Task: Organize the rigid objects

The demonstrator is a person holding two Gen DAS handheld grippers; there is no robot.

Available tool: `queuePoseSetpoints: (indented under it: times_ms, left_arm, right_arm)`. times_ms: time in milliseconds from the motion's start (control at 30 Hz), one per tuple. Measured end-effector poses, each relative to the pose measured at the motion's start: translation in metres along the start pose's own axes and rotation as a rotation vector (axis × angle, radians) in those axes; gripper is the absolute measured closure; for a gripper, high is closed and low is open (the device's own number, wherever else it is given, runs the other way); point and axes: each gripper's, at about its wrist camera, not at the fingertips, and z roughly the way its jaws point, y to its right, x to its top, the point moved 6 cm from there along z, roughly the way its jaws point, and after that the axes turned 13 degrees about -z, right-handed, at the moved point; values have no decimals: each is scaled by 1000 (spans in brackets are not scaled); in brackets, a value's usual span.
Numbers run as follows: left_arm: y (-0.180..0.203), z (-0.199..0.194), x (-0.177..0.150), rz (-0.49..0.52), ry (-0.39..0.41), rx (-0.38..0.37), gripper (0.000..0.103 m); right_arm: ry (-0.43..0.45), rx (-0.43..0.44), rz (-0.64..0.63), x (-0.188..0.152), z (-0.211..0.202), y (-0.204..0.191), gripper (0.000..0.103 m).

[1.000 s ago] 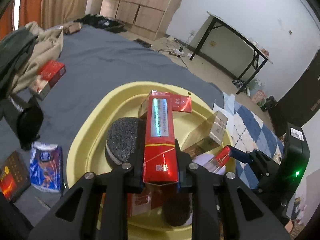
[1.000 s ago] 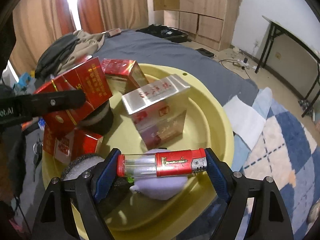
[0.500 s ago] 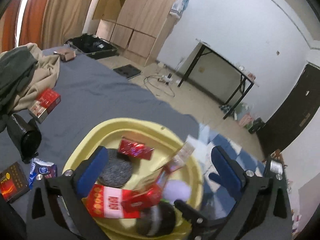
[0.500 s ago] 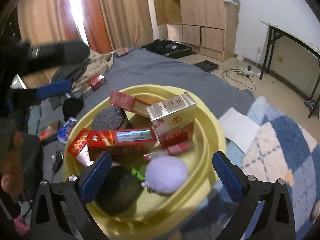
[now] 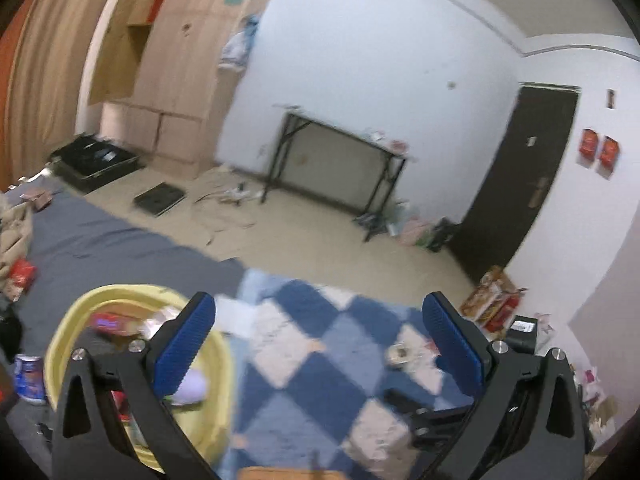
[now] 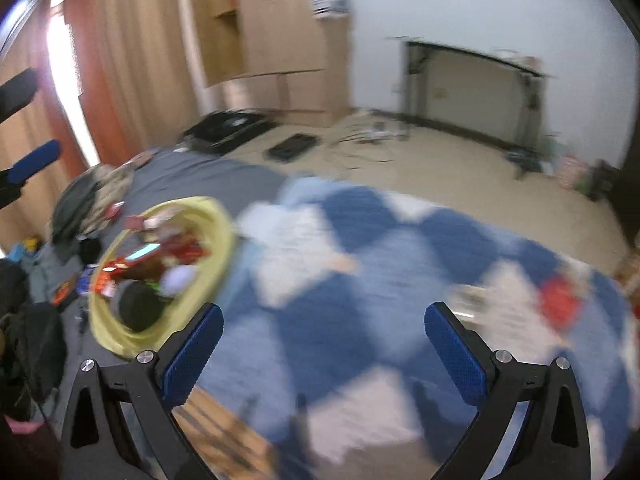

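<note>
A yellow basin (image 5: pixel 120 292) sits at the lower left, holding red boxes (image 6: pixel 176 246), a purple pompom (image 6: pixel 178 278) and a dark round sponge (image 6: pixel 138 304). My left gripper (image 5: pixel 320 340) is open and empty, raised over the blue-and-white checked rug (image 5: pixel 320 360) to the right of the basin. My right gripper (image 6: pixel 324 348) is open and empty as well, above the same rug (image 6: pixel 360 280), with the basin (image 6: pixel 192 202) off to its left. Both views are blurred by motion.
A grey blanket (image 5: pixel 100 240) with a loose red box (image 5: pixel 20 276) and a blue packet (image 5: pixel 28 372) lies left of the basin. A blurred red item (image 6: pixel 560 300) and a small pale object (image 5: pixel 400 354) lie on the rug. Folding table, wardrobe and dark door stand far back.
Both grippers let go of their loads, the red box and the red lighter, which now lie in the basin. Both opened wide, rose and swung right over the rug.
</note>
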Motion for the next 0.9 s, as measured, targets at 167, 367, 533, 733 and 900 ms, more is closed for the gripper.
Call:
queuePoseSetpoints:
  times_ms: [167, 367, 533, 733, 900]
  left_arm:
    - [24, 10, -38, -50, -8, -5, 0]
    - [45, 51, -81, 9, -164, 76, 0]
    - [51, 76, -106, 92, -214, 166, 0]
    - [46, 93, -113, 127, -203, 204, 0]
    - [39, 105, -116, 191, -230, 236, 0]
  right_arm:
    - [-24, -152, 46, -46, -76, 81, 0]
    - [5, -289, 105, -90, -132, 140, 0]
    - [4, -227, 132, -121, -118, 153, 0]
    - [-40, -207, 225, -115, -85, 176, 0]
    - [-40, -188, 262, -113, -70, 184, 0]
